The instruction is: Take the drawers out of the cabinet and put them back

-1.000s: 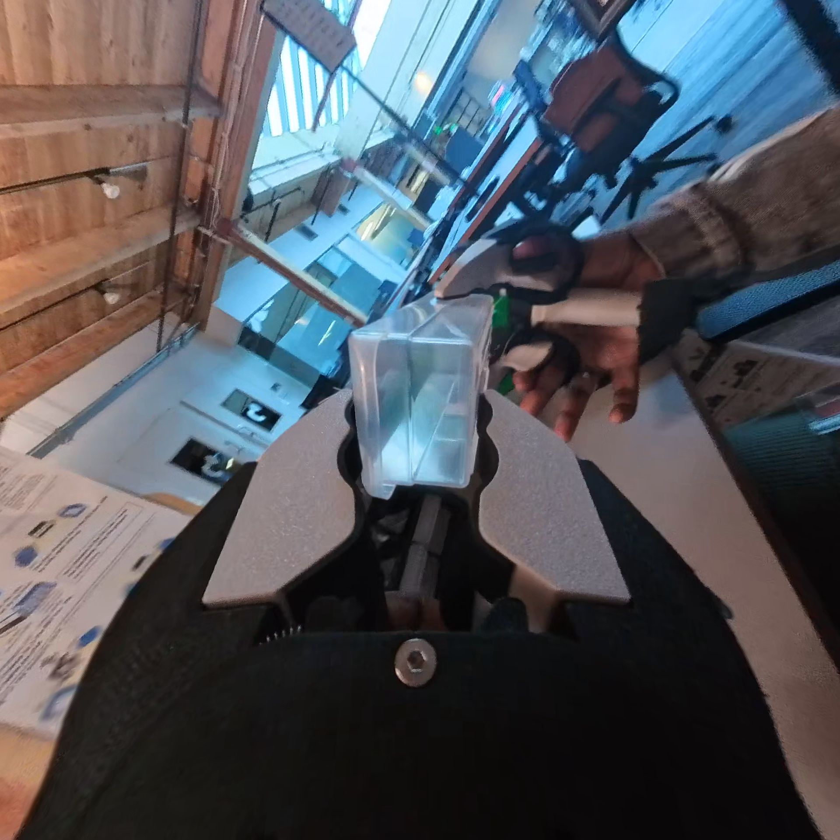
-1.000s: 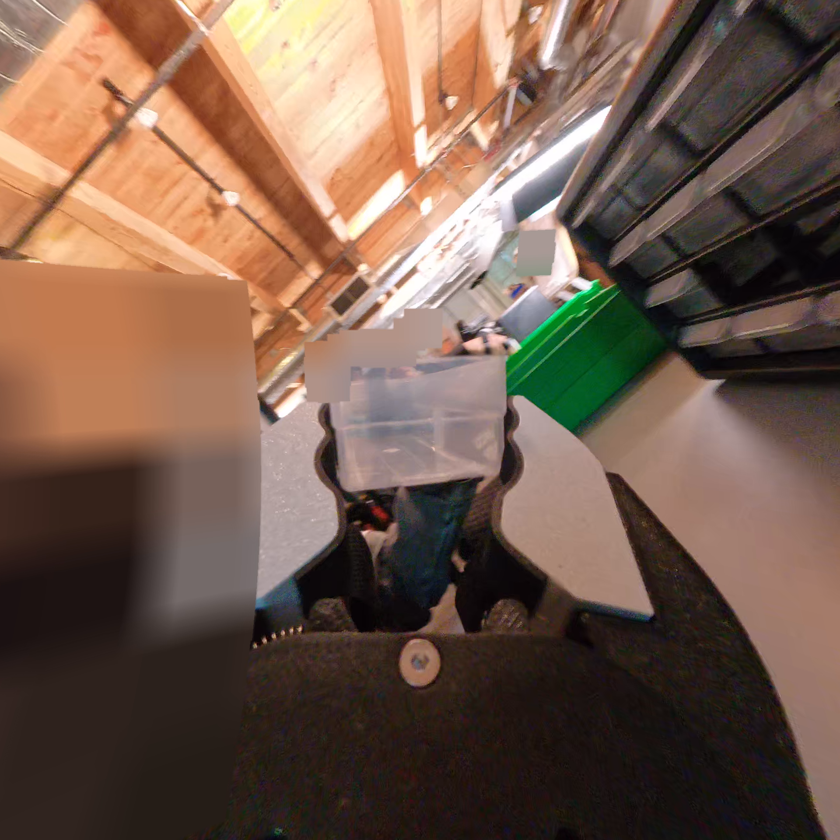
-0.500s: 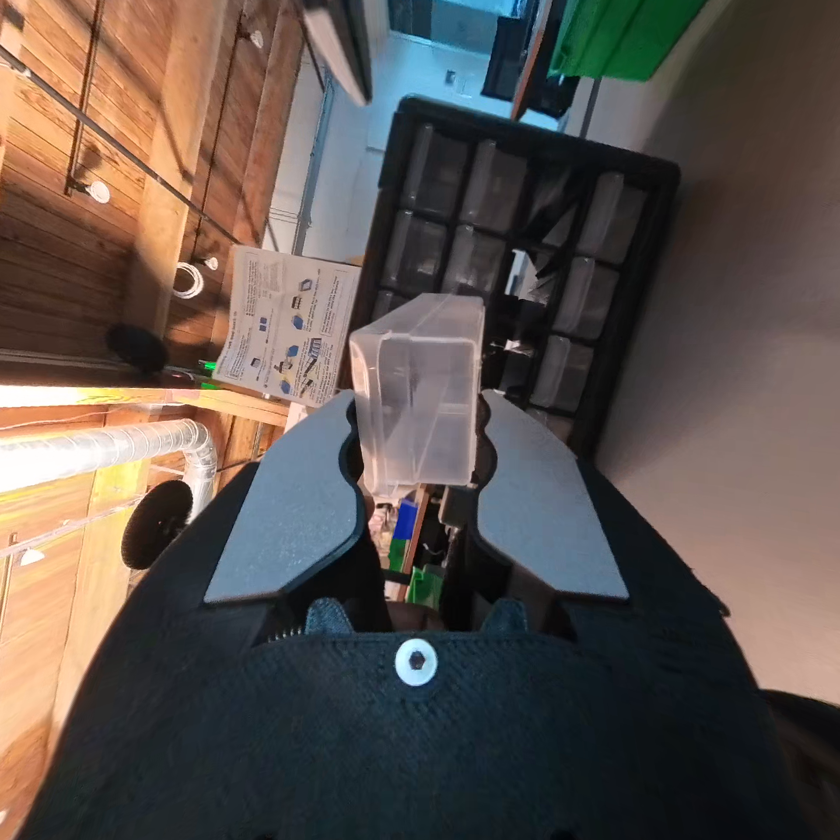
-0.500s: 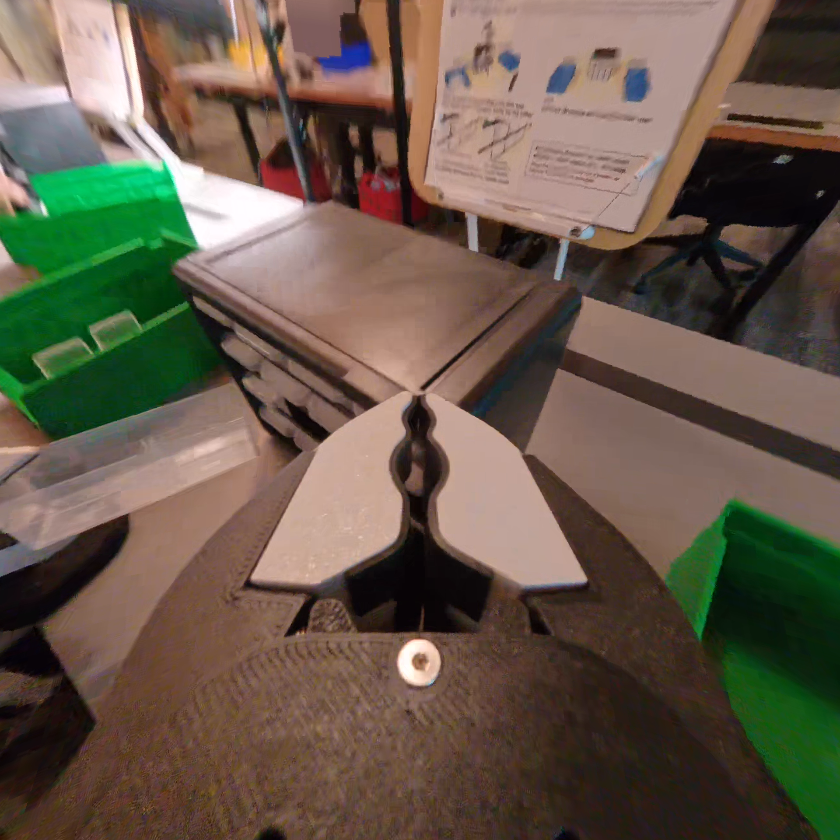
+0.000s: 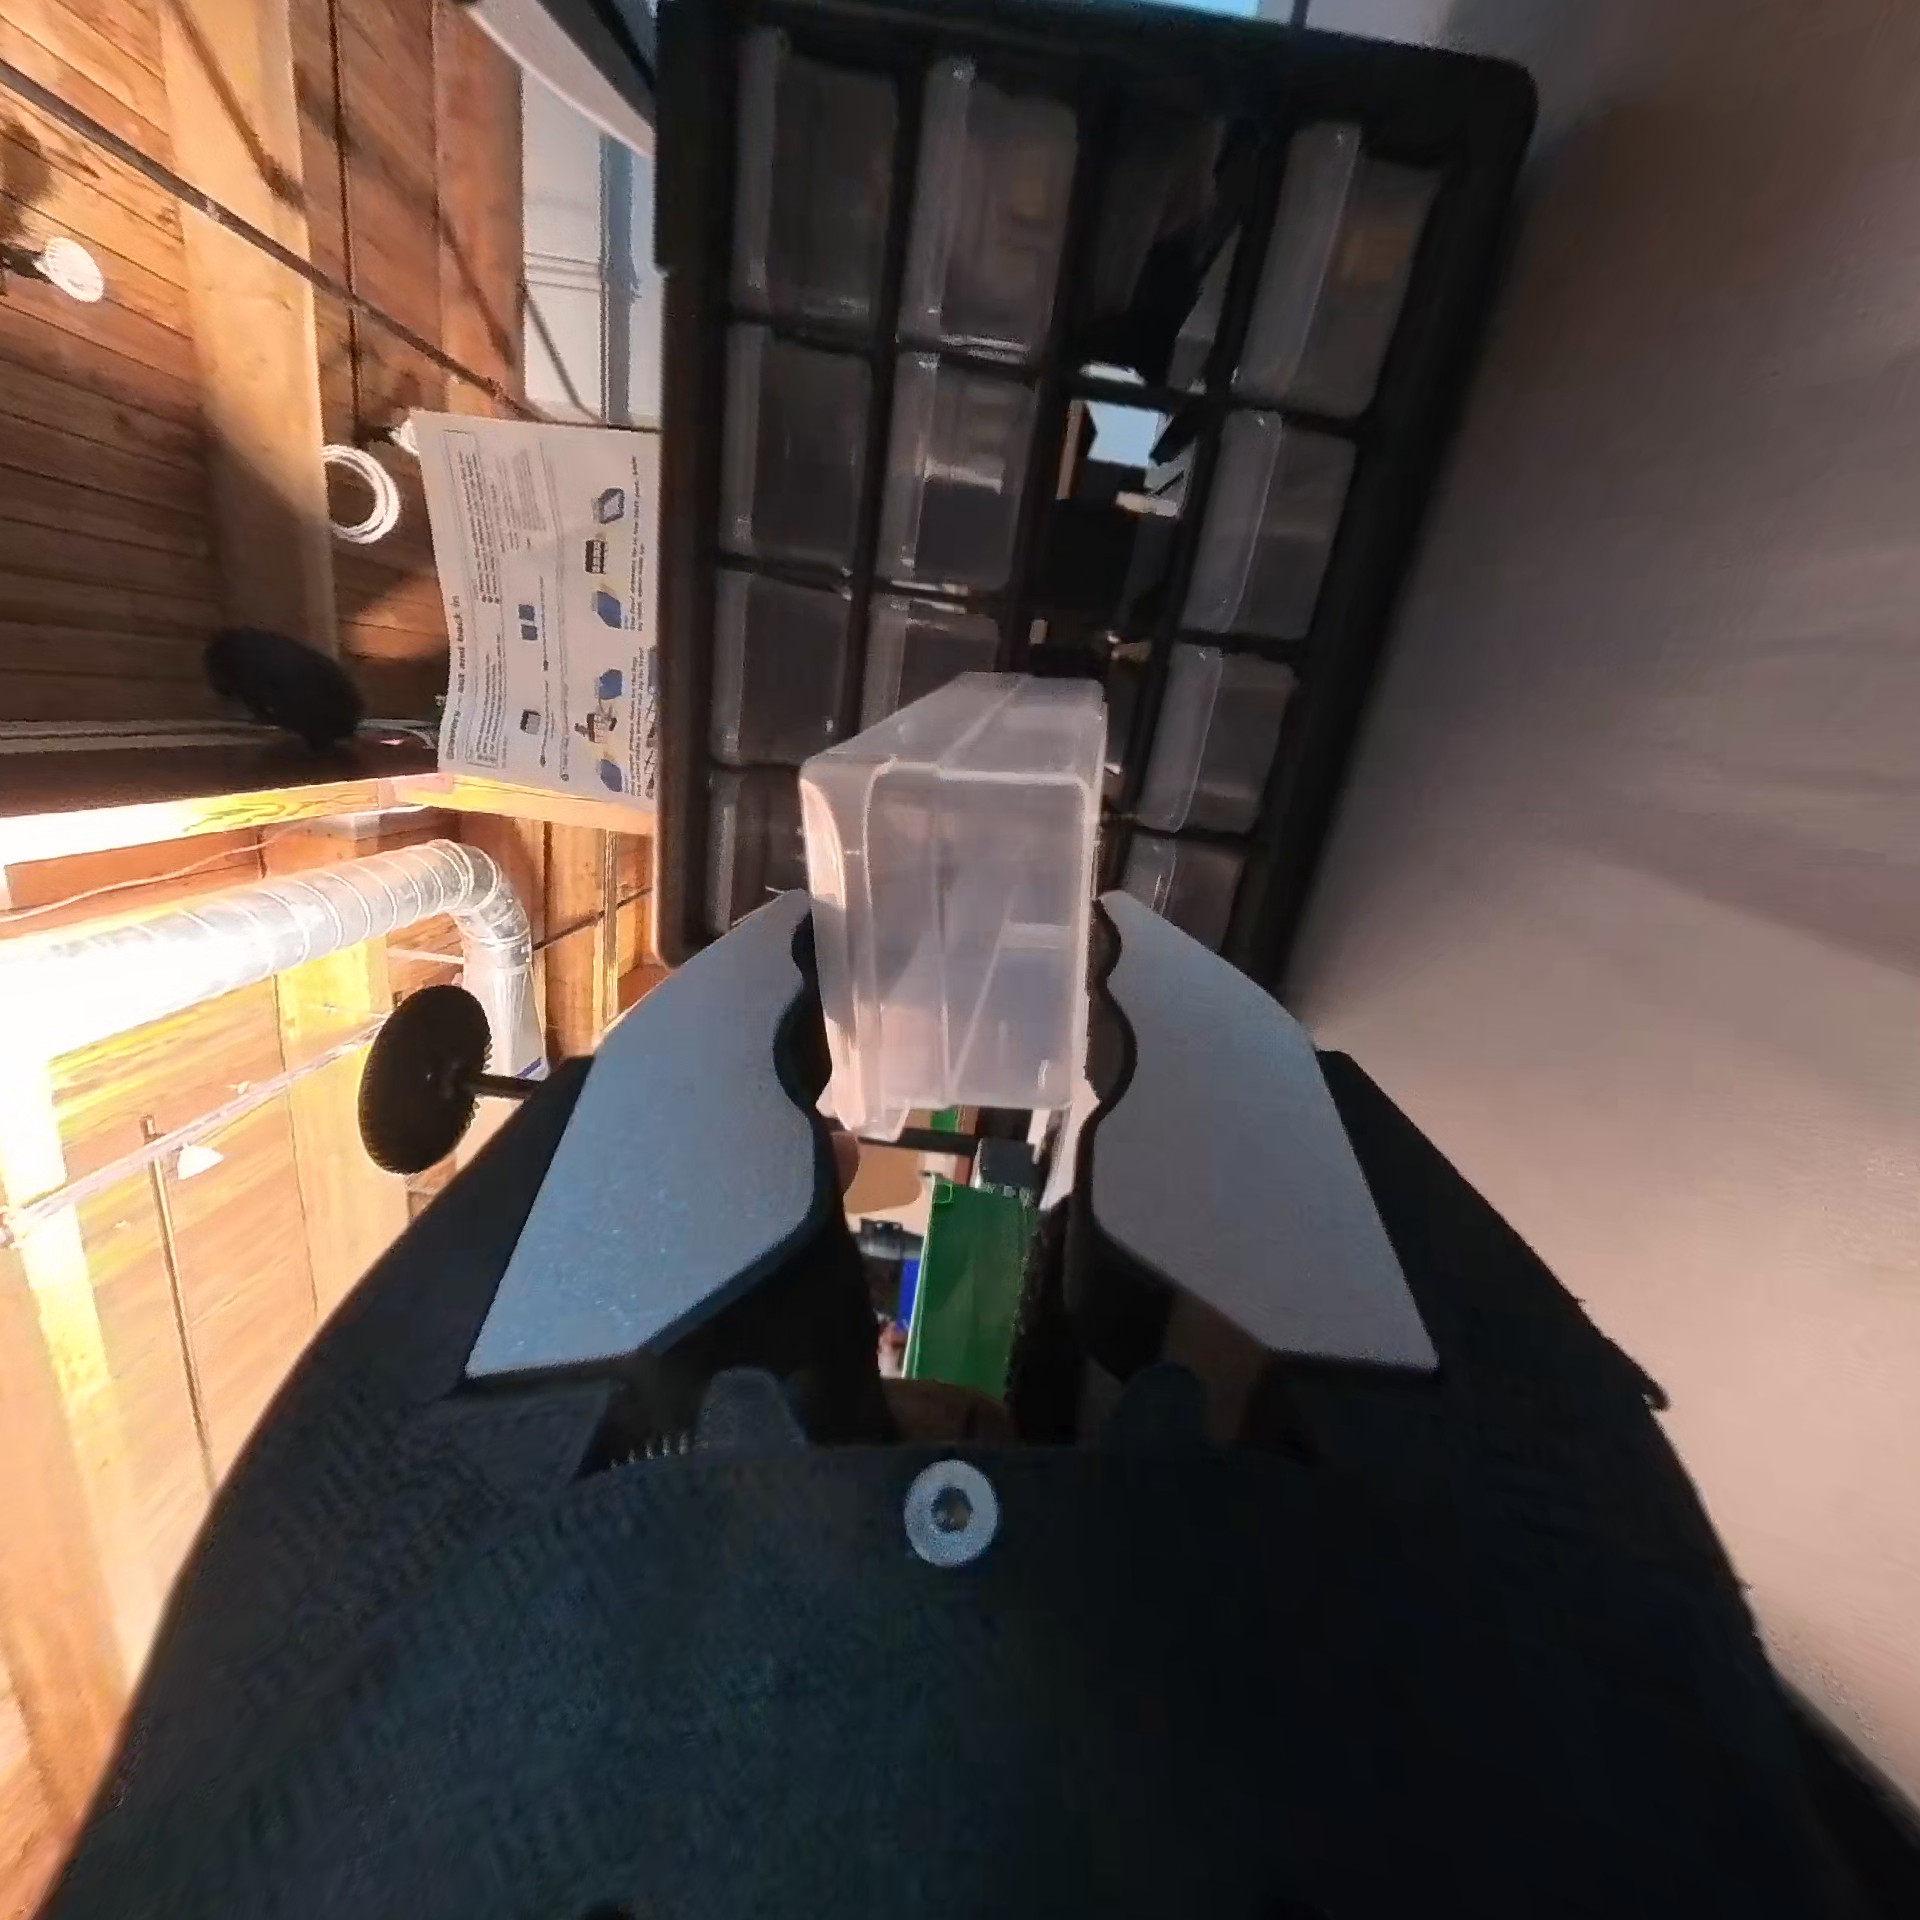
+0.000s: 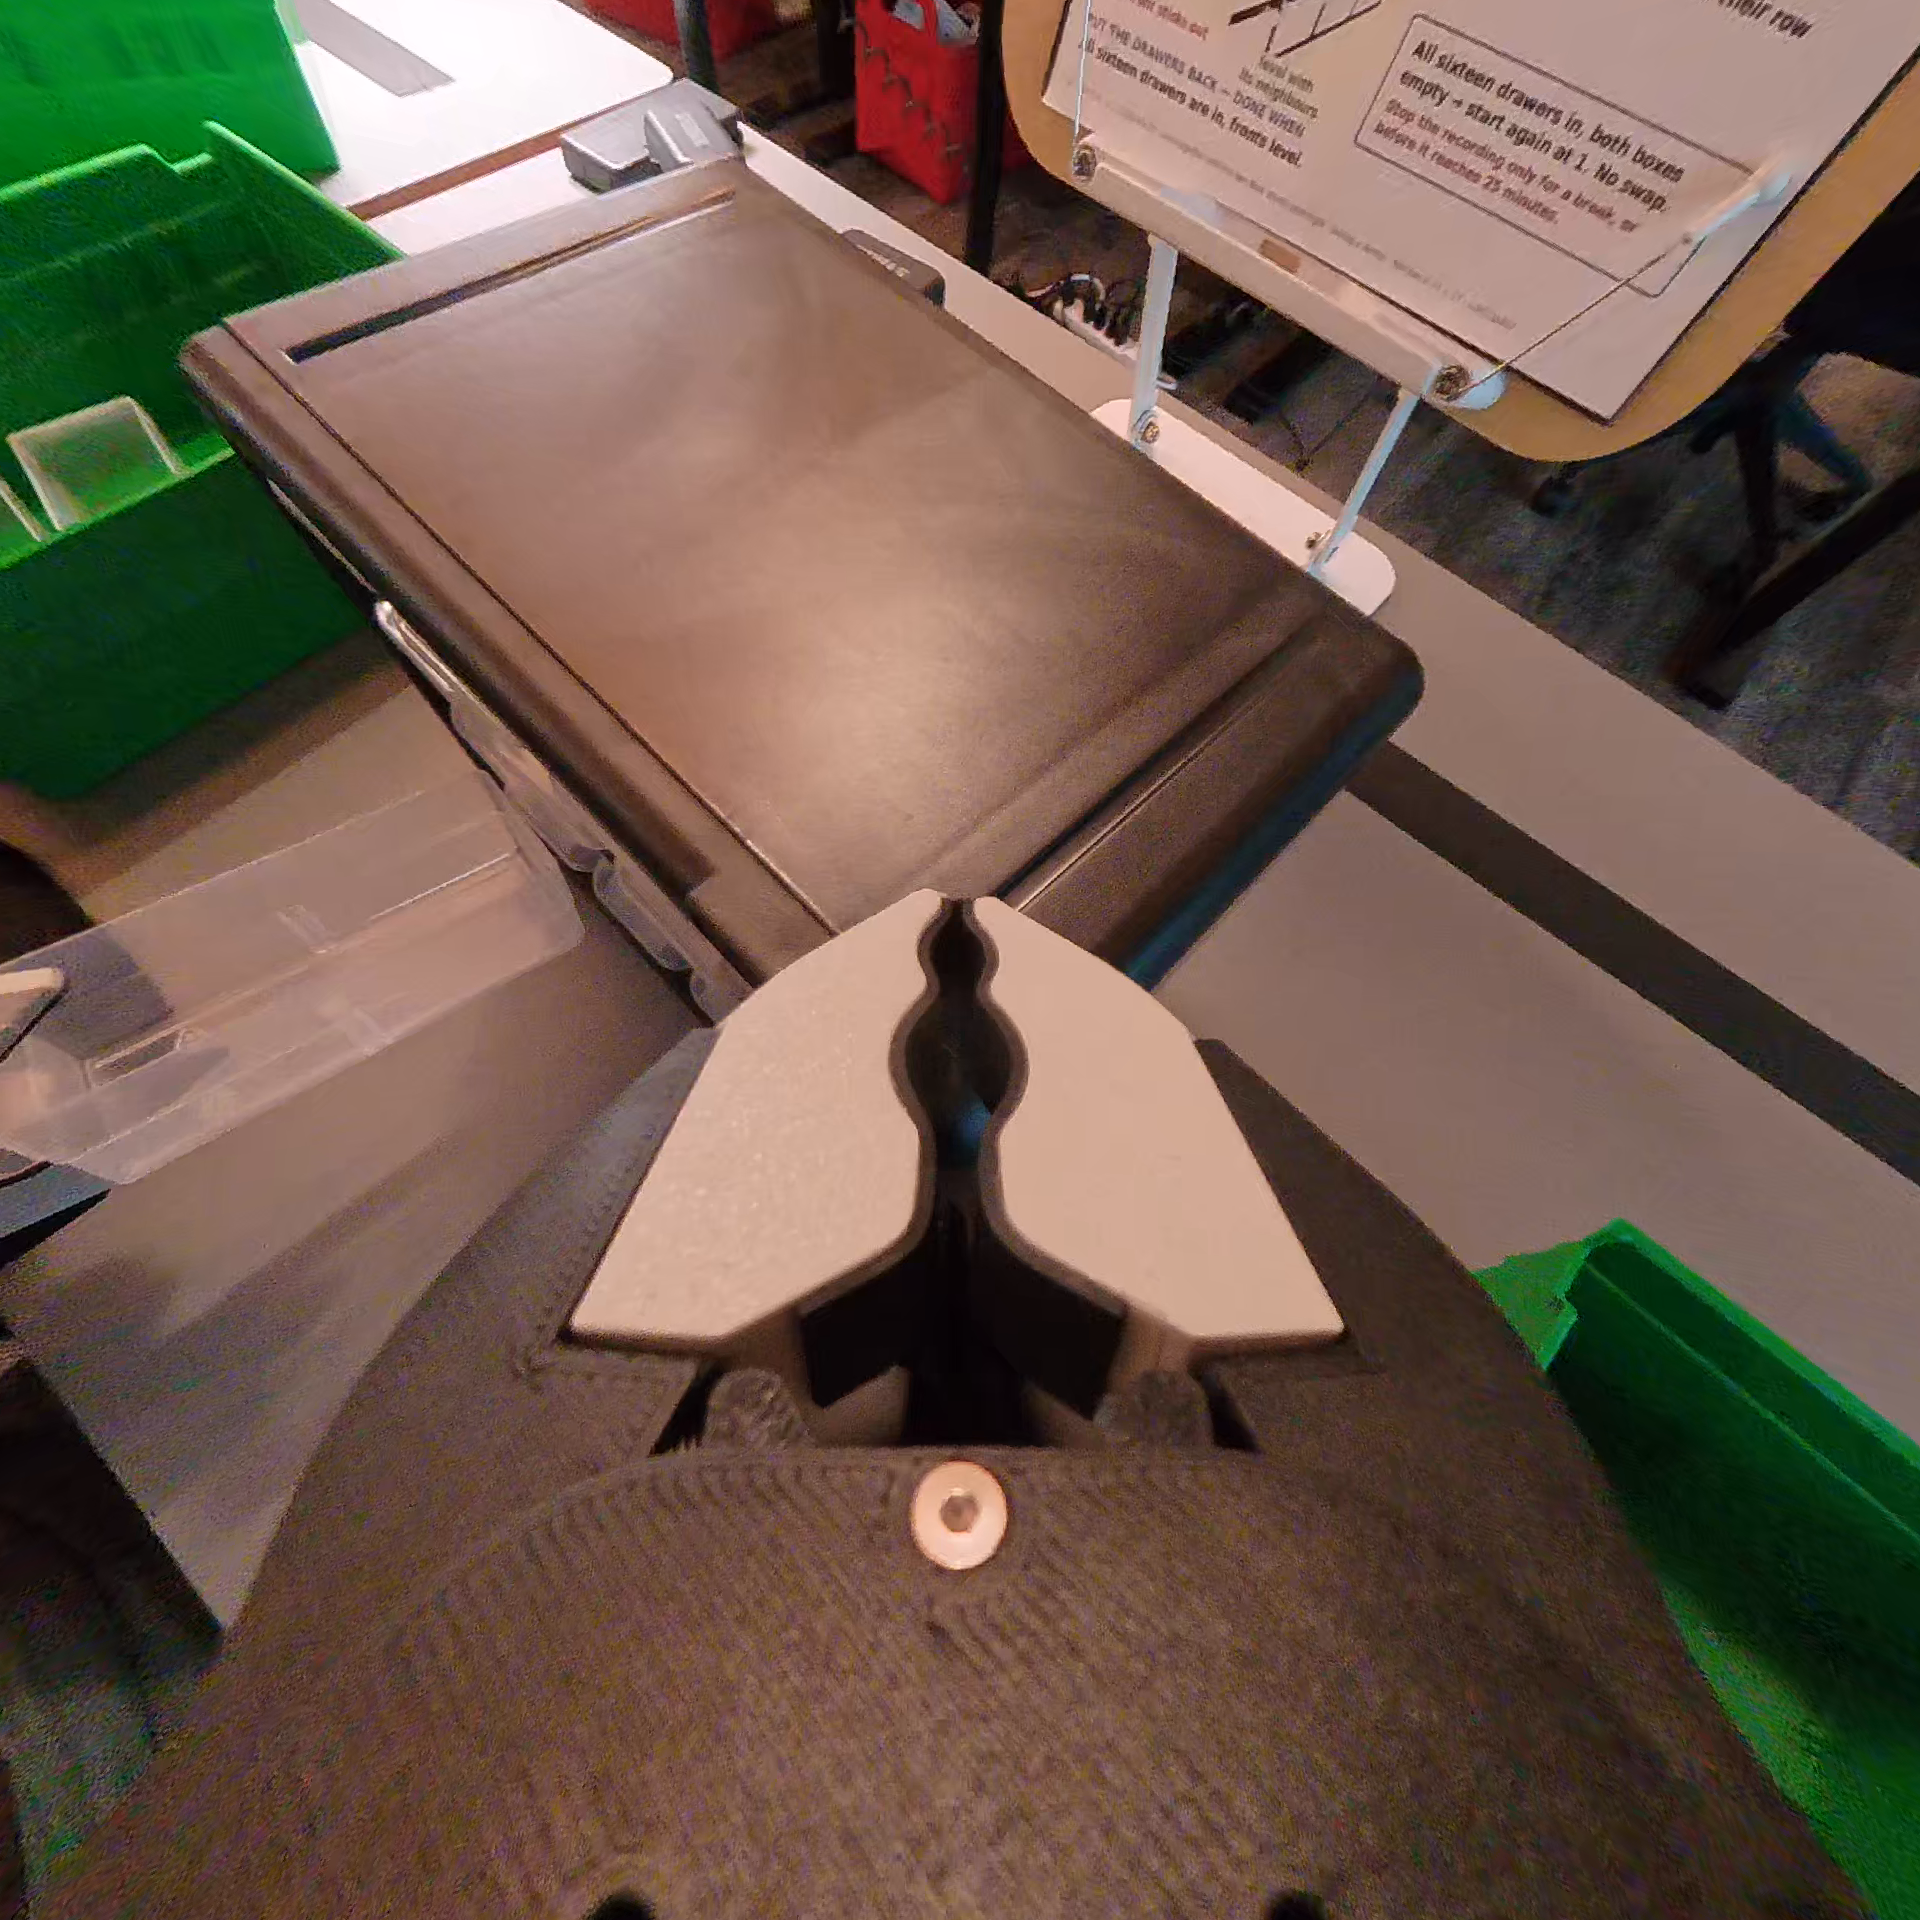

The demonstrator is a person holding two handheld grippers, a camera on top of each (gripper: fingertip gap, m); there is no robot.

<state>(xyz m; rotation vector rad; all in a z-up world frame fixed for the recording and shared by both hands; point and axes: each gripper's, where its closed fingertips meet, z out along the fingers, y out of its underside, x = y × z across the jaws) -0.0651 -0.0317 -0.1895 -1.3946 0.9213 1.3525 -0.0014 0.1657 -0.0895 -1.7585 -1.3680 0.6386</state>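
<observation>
A pale counter (image 6: 1455, 1039) carries the black cabinet (image 6: 790, 561), green bins either side. The left gripper (image 5: 951, 966) clamps a clear drawer (image 5: 951, 894) end-on, facing the cabinet's empty slots, presumably for reinsertion. The right gripper (image 6: 961, 914), clenched and empty, hovers over the cabinet's near corner.

To my left sit green bins (image 6: 156, 582), and another green bin (image 6: 1756, 1475) lies at my right. Beyond the grey table (image 6: 1507, 1018) I see an instruction sheet (image 6: 1455, 135) on a white stand (image 6: 1247, 488).
</observation>
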